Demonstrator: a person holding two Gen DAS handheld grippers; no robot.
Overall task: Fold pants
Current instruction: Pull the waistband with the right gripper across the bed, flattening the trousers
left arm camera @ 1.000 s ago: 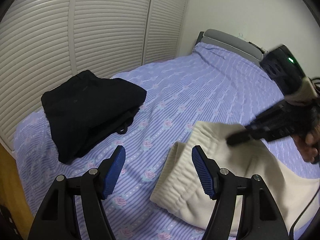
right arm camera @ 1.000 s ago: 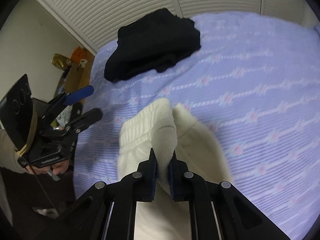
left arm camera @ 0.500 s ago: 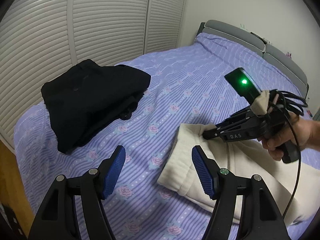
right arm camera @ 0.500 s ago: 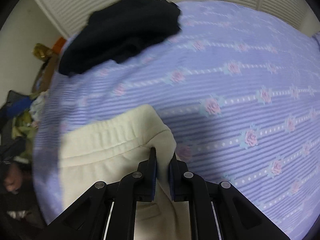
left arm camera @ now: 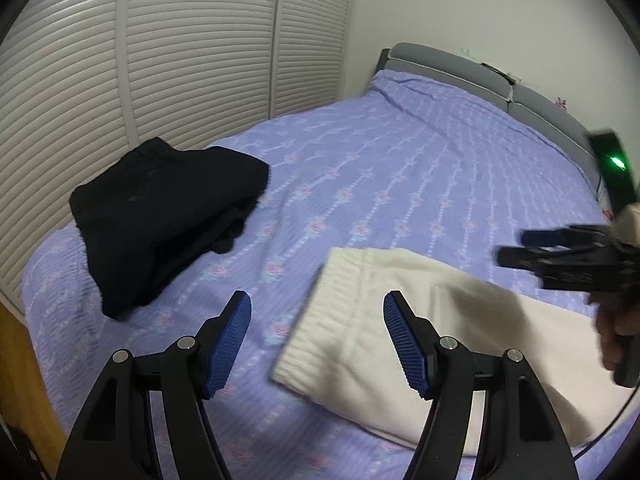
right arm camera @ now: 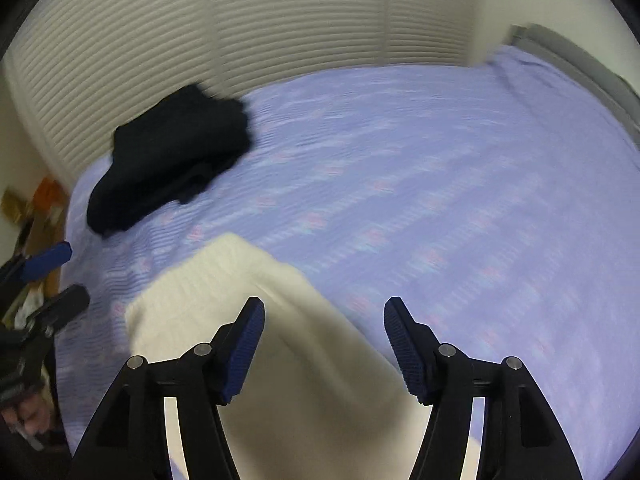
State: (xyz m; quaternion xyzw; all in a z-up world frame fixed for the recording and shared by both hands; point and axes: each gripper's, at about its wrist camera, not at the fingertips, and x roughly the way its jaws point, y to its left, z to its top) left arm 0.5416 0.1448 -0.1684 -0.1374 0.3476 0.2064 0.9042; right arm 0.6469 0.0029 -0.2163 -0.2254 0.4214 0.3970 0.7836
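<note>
Bed [left arm camera: 400,168], black folded clothes [left arm camera: 168,216] aside

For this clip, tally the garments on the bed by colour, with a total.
Black, folded pile: 1, though it may hold more than one piece; I cannot tell.
Cream pants: 1
Total: 2, both lying on the purple bedspread

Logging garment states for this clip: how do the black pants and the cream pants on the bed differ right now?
The black pants are dark and bundled into a thick folded stack near the slatted doors; the cream pants are pale and lie flatter and longer, waistband toward the black stack. The black pants lie far from both grippers; the cream pants lie just beyond the fingers of both. Both rest on the purple bedspread, and nothing grips either.
</note>
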